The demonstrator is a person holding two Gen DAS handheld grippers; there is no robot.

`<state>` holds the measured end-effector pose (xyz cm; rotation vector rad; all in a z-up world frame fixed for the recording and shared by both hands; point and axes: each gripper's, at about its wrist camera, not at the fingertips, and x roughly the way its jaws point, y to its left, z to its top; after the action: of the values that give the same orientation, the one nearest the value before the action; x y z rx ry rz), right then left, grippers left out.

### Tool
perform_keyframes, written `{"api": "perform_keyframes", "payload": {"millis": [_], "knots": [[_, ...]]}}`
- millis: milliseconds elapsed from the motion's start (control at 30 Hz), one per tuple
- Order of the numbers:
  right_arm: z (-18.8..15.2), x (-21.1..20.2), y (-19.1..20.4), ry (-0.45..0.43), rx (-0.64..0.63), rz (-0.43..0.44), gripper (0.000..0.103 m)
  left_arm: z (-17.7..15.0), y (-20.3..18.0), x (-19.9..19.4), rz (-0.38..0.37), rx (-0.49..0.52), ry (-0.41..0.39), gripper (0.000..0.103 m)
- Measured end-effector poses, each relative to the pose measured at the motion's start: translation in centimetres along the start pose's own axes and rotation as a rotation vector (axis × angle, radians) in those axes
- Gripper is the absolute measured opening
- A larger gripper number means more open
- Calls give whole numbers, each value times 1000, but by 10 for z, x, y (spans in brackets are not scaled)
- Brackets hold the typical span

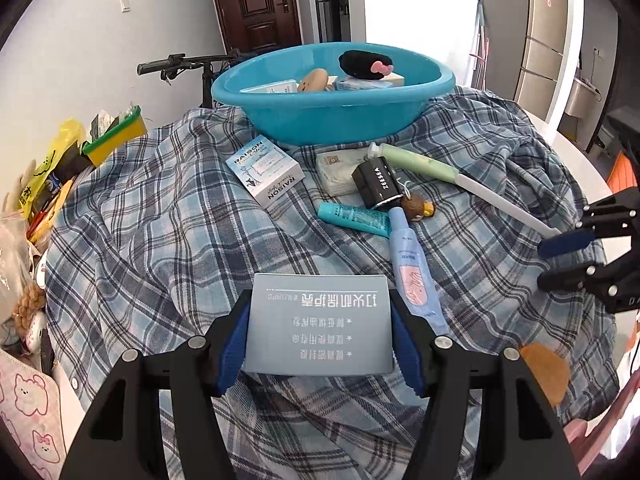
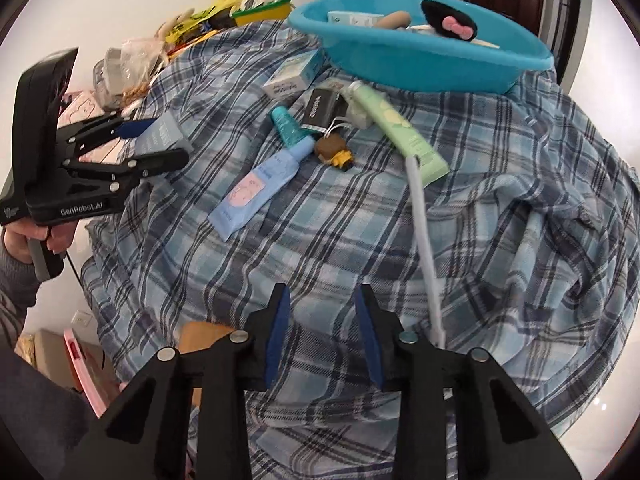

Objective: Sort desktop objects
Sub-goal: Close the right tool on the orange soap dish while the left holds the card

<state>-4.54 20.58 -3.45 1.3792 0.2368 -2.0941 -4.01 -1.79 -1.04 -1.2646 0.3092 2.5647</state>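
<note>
My left gripper [image 1: 319,304] is shut on a grey-blue box [image 1: 318,322] with white print, held above the plaid cloth [image 1: 160,240]. The same box [image 2: 162,136] shows in the right wrist view. My right gripper [image 2: 322,300] stands open over bare cloth with nothing between its fingers; a white stick [image 2: 424,232] runs past the outside of its right finger. Further back lie a light blue tube [image 1: 412,276], a teal tube [image 1: 354,218], a black box [image 1: 378,184], a green tube [image 1: 420,164] and a white-blue box [image 1: 264,172]. A blue basin [image 1: 332,116] behind them holds several items.
A brown figure keychain [image 1: 416,206] and a tissue pack [image 1: 336,172] lie among the tubes. Yellow bags and a green-yellow box [image 1: 116,140] crowd the table's left edge. A bicycle handlebar [image 1: 176,64] stands behind the basin. A hand [image 2: 24,236] holds the left gripper's handle.
</note>
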Motion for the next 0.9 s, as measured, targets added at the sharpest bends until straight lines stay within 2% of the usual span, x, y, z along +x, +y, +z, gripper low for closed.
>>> {"api": "perform_keyframes", "payload": {"millis": [200,433,900], "knots": [[-30,2,42,37,-89,57,29,-12,-12,-19,-5,33,1,66],[-37,1,69,47,-129,68,29,-15,-9,-26,-3,25,1,66],[-28,8,85,82,-139,-1,29,-18,-3,-15,-25,-1,30,66]]}}
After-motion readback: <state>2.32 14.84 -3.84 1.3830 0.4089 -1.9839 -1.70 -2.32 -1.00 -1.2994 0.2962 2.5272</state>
